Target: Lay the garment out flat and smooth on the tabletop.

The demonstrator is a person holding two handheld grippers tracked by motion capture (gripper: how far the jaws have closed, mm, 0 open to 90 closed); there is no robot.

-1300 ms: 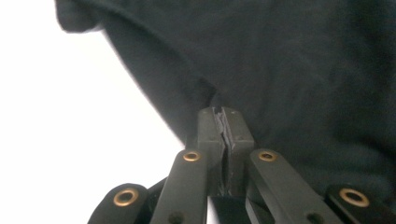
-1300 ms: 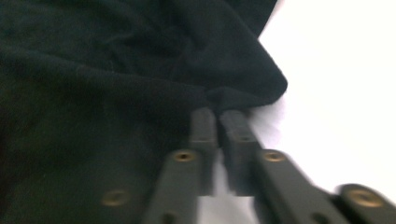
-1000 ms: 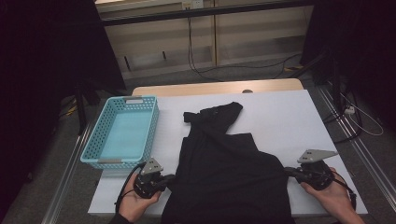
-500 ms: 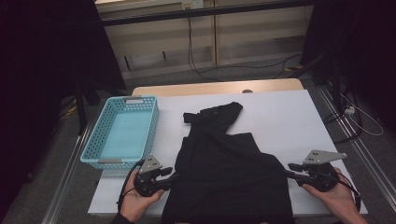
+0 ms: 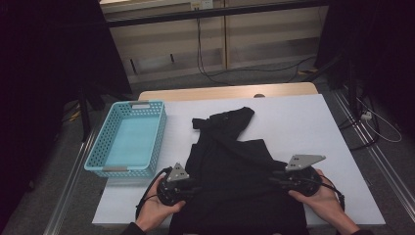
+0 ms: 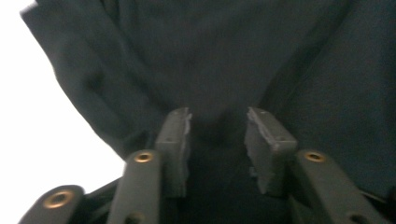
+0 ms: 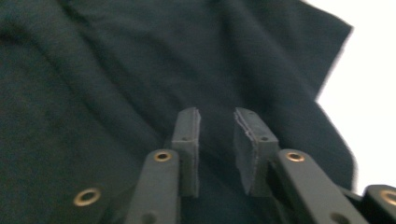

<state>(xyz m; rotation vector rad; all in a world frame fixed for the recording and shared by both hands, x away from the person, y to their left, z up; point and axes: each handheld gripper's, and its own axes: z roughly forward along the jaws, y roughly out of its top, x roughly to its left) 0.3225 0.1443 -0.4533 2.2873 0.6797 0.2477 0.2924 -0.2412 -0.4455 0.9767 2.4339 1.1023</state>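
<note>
So there's a black garment (image 5: pixel 235 171) spread on the white table (image 5: pixel 303 122), running from dead centre down to the 6 o'clock edge, with a bunched-up bit poking toward 12; the left tongs (image 5: pixel 193 185) sit at its 9 o'clock edge, held in the person's left hand (image 5: pixel 155 208); the right tongs (image 5: pixel 274 178) are at the 3 o'clock edge in the right hand (image 5: pixel 320 200); both point inward at the cloth. In the left gripper view the jaws have just been opening and stand apart over dark fabric, nothing pinched between the pads (image 6: pixel 177 140), so released; in the right gripper view there's a narrower gap after opening and then closing a touch, cloth under them but not clamped, so also let go. A light blue basket (image 5: pixel 100 156) sits at about 9 o'clock on the table, just beside the garment.
</note>
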